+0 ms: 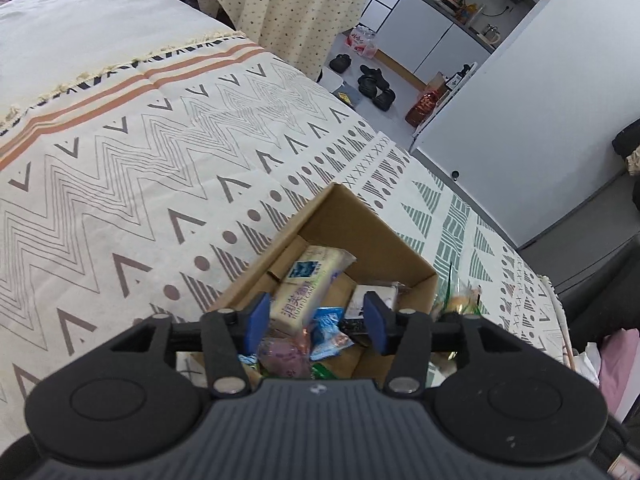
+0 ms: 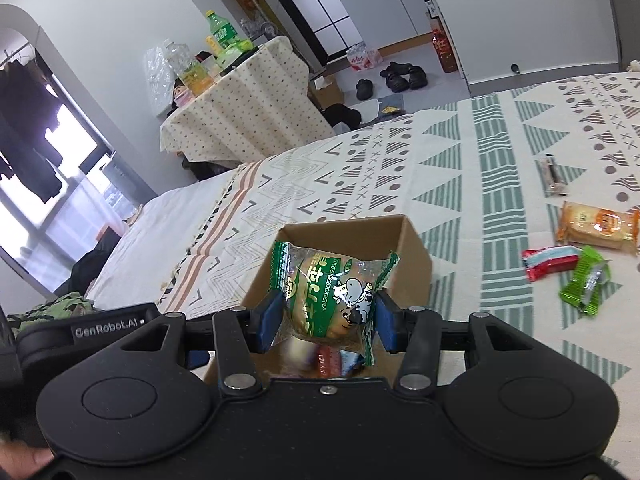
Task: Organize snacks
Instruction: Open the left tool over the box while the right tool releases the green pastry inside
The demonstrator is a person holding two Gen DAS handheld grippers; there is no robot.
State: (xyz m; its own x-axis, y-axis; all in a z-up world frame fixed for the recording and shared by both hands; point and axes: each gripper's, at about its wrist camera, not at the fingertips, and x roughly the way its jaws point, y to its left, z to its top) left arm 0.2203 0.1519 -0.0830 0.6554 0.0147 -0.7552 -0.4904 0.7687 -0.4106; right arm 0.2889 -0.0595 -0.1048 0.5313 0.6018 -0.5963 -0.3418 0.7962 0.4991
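Nearest in the right wrist view, right gripper (image 2: 325, 322) clamped on a green-wrapped bun (image 2: 326, 292), blue pads pressed against both sides of the packet, held just above the open cardboard box (image 2: 416, 252). Under the bun, more wrappers dimly visible inside the box.

In the left wrist view, left gripper (image 1: 316, 322) parted and empty, blue pads apart with nothing pressed between them, poised over the same box (image 1: 376, 232). Inside, a pale yellow packet (image 1: 308, 284) lying on top of a blue wrapper (image 1: 330, 326) and a pink wrapper (image 1: 282, 356).

Box resting on the patterned bedspread (image 2: 472, 184) of the bed. Further right on the bedspread, well apart from the box: a lime-green packet (image 2: 586, 280) touching a red and blue wrapper (image 2: 550, 262), an orange cake packet (image 2: 596, 224) just beyond, then a clear bar wrapper (image 2: 552, 176).

Beyond the bed, a cloth-draped side table (image 2: 240, 116) with bottles, and dark shoes (image 2: 400, 74) on the floor.
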